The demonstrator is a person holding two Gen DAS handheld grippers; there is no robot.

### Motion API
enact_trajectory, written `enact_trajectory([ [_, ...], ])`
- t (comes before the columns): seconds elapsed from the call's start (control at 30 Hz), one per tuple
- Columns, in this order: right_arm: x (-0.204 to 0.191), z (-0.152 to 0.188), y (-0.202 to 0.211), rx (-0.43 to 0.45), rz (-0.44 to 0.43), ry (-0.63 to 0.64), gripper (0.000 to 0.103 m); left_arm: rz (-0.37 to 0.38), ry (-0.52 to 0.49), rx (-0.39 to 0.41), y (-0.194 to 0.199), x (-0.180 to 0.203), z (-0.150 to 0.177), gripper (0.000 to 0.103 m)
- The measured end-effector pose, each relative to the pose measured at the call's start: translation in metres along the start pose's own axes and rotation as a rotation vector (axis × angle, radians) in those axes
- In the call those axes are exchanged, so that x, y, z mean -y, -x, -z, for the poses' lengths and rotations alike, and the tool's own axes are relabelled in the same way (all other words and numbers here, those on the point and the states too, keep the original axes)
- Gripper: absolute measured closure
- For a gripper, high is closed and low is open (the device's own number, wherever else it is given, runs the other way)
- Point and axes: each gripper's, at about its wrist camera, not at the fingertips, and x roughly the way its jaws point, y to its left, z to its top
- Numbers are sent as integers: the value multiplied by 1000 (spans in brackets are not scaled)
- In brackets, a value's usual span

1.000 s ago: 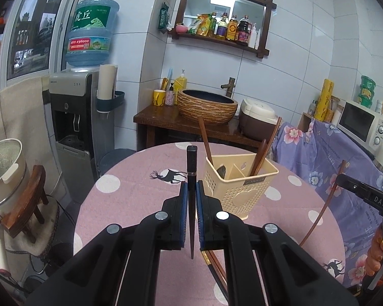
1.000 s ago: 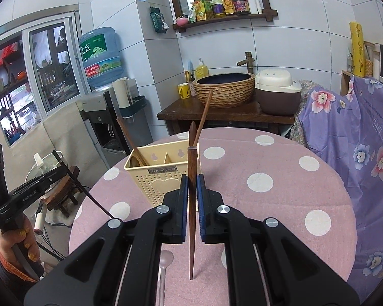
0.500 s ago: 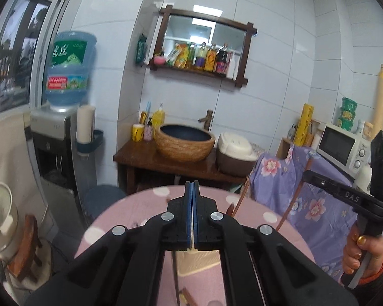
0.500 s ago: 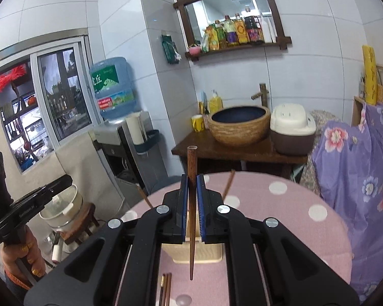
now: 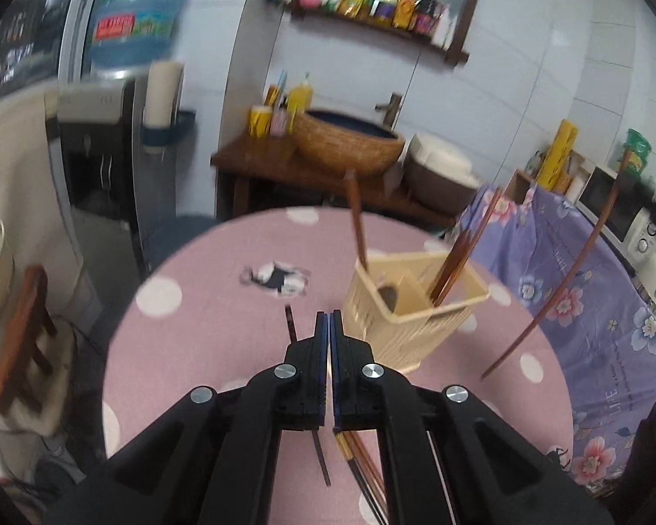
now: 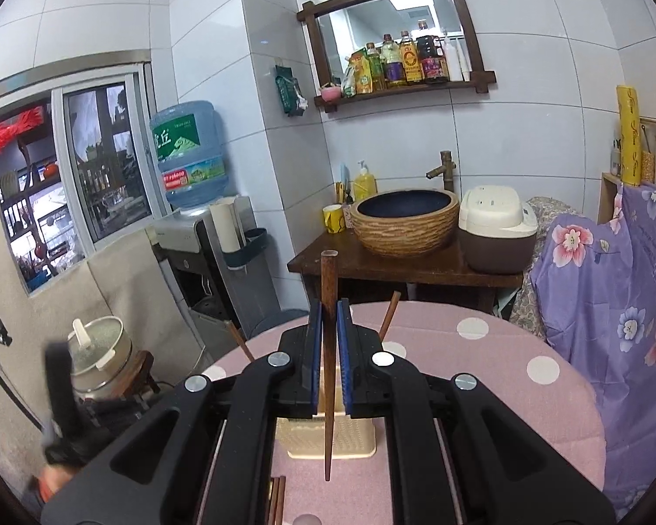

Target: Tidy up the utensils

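Note:
My left gripper (image 5: 330,318) is shut with nothing between its pads, tilted down over the pink dotted table (image 5: 197,350). A dark chopstick (image 5: 291,323) lies on the cloth just under it, and several more chopsticks (image 5: 363,459) lie nearer. Ahead to the right stands the cream basket (image 5: 415,328) with chopsticks and a spoon in its compartments. My right gripper (image 6: 329,308) is shut on a brown chopstick (image 6: 328,280), held upright above the basket (image 6: 328,444), which it mostly hides. That chopstick (image 5: 568,275) also shows at the right of the left wrist view.
A wooden washstand (image 6: 415,269) with a woven basin (image 6: 404,218) and a rice cooker (image 6: 496,232) stands behind the table. A water dispenser (image 6: 197,236) is at the left, a flowered purple cover (image 6: 612,284) at the right. A pot sits on a stool (image 6: 100,358).
The dark chopstick that my left gripper held a second ago is out of it and lies on the table; that gripper swung up, then down. My right gripper rose with its chopstick.

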Motion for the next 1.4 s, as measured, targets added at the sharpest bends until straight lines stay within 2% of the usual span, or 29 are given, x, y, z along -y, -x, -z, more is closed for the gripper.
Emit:
enact_trajectory([
  [0.1, -1, -17, -4, 20, -1, -15, 95, -46, -27, 4, -7, 0, 8, 99],
  [0.17, -2, -29, -8, 54, 20, -16, 95, -46, -23, -16, -15, -1, 11, 93],
  [0.23, -1, -38, -13, 75, 35, -32, 95, -63, -15, -28, -24, -4, 15, 81],
  [0.4, 5, -44, -37, 108, 79, -59, 95, -81, -7, -40, -32, -9, 25, 73],
  [0.5, 10, -34, -57, 78, 91, -70, 95, -96, -21, -45, -36, -10, 32, 65],
  [0.77, 8, 19, -95, -24, 106, -33, 95, -113, -18, -92, -57, -20, 40, 63],
  [1.0, 16, 54, -115, -91, 93, -41, 94, -119, -24, -134, -72, -21, 50, 55],
  [1.07, 18, 61, -114, -97, 87, -42, 88, -124, -16, -144, -75, -24, 52, 54],
  [1.1, 20, 64, -112, -96, 91, -44, 70, -127, -12, -149, -77, -25, 52, 53],
  [1.13, 21, 66, -108, -91, 95, -47, 44, -130, -10, -152, -79, -26, 53, 51],
  [1.17, 24, 69, -101, -71, 101, -54, 38, -136, -10, -153, -81, -26, 53, 50],
  [1.27, 26, 81, -80, -41, 145, -42, 36, -155, -17, -155, -86, -26, 53, 47],
  [1.33, 30, 94, -69, -56, 154, -53, 29, -168, -25, -158, -90, -25, 53, 47],
  [1.4, 33, 114, -59, -84, 157, -64, 28, -194, -36, -153, -95, -23, 51, 47],
])
